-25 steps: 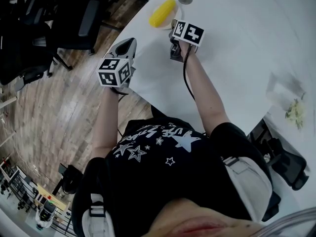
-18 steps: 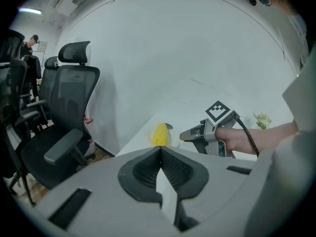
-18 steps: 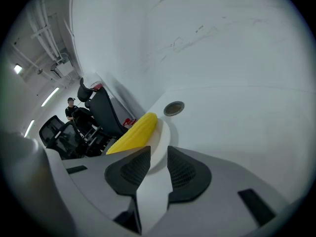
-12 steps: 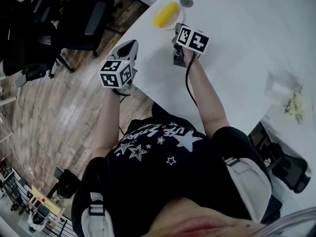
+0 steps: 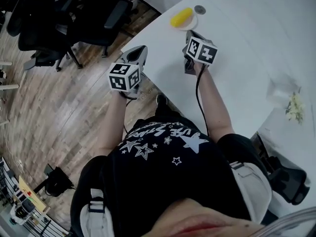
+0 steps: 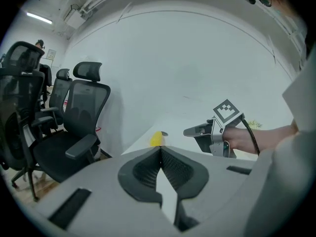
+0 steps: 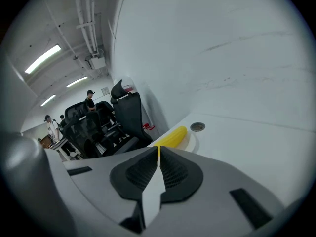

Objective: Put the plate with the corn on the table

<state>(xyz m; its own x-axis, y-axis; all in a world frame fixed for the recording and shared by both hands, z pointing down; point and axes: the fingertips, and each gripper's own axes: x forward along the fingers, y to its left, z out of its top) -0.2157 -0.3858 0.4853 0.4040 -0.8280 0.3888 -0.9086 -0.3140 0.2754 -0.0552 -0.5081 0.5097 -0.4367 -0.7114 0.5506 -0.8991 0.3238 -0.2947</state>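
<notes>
A yellow corn cob (image 5: 181, 17) lies on a small white plate (image 5: 191, 23) near the far left edge of the white table (image 5: 247, 58). My right gripper (image 5: 189, 34) hovers over the table just short of the plate, apart from it. Its jaws are closing and meet at the tips with nothing between them. The right gripper view has the corn (image 7: 171, 136) and plate (image 7: 192, 143) just beyond the jaw tips (image 7: 158, 149). My left gripper (image 5: 140, 51) is held off the table's edge over the floor, shut and empty. Its own view looks across at the corn (image 6: 156, 138).
A round grey grommet (image 5: 199, 9) sits in the table behind the plate. Black office chairs (image 5: 98, 14) stand on the wooden floor to the left. A clear wrap with pale flowers (image 5: 295, 107) lies at the table's right. People stand far off behind the chairs (image 7: 90, 98).
The right gripper has drawn back a little from the plate, which stays on the table with the corn. The head view has shifted, so everything sits further right.
</notes>
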